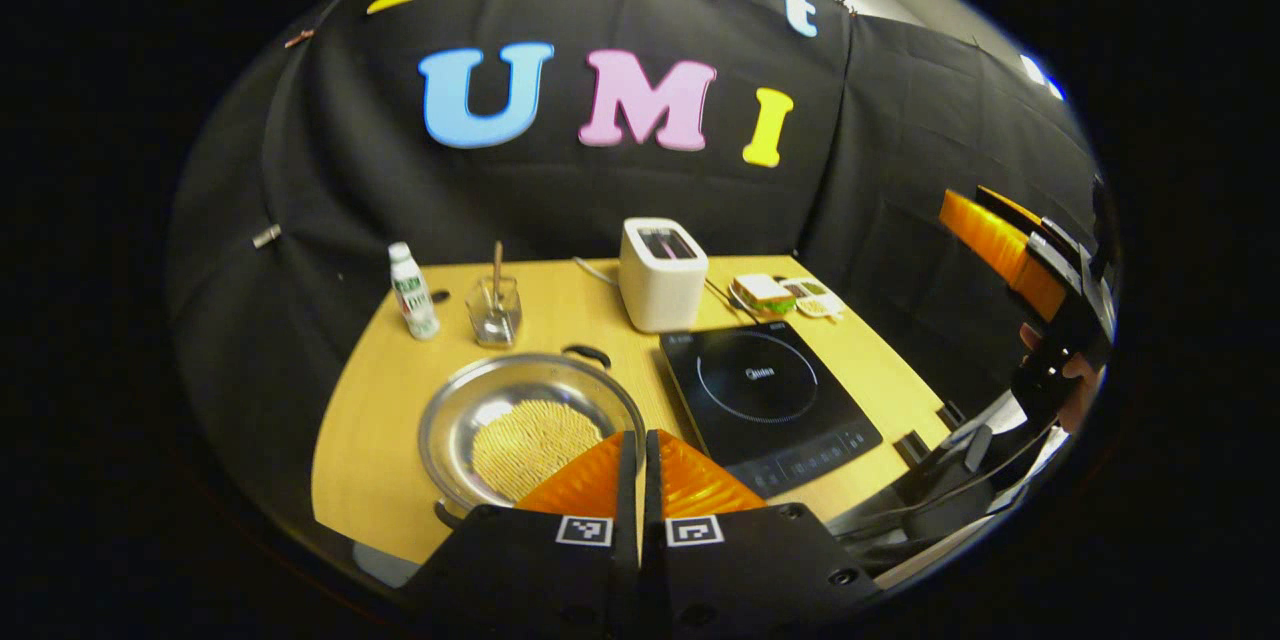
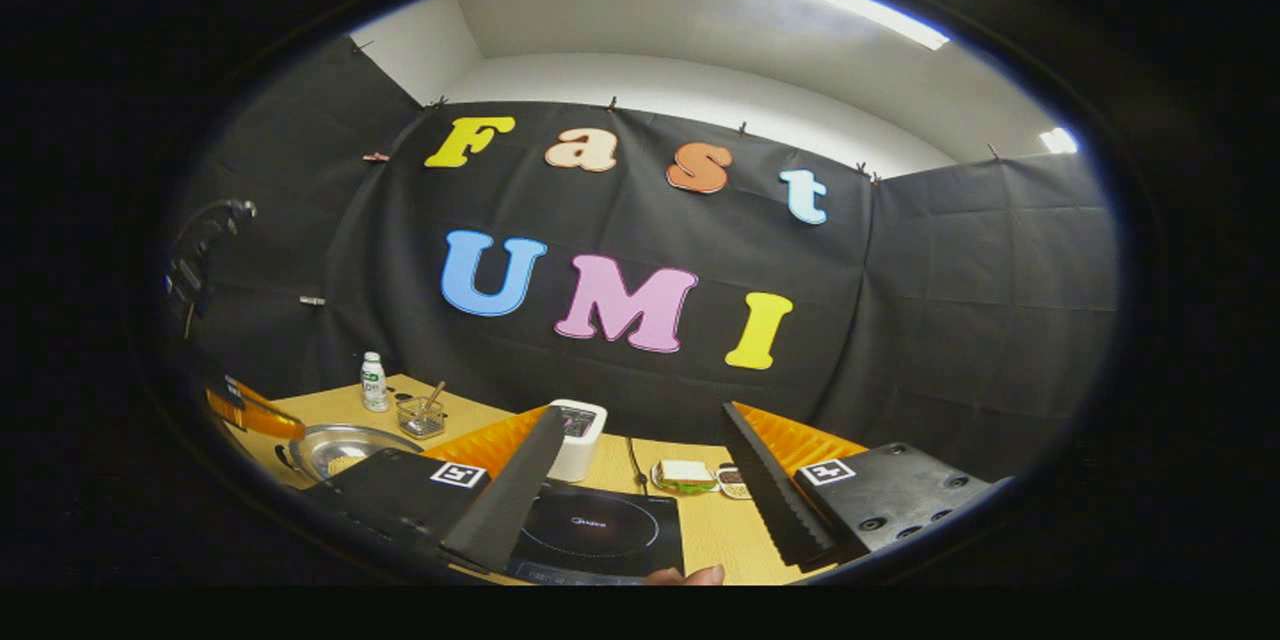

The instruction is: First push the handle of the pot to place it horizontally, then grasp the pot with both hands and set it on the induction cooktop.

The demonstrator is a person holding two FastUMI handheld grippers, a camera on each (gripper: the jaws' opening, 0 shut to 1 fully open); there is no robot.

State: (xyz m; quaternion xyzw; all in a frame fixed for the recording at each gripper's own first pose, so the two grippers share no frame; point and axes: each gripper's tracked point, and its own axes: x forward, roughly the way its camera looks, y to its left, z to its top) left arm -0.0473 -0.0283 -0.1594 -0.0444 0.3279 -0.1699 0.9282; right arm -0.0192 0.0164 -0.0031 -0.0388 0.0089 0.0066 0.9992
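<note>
On the table, grain-filled pot; left jaws pressed together, right jaws spread.

Left gripper: ribbed orange fingers, black body, square black-and-white tags, screws. Right gripper: same build, serrated black finger edges.

Steel pot beside induction cooktop, left gripper jaws closed
</note>
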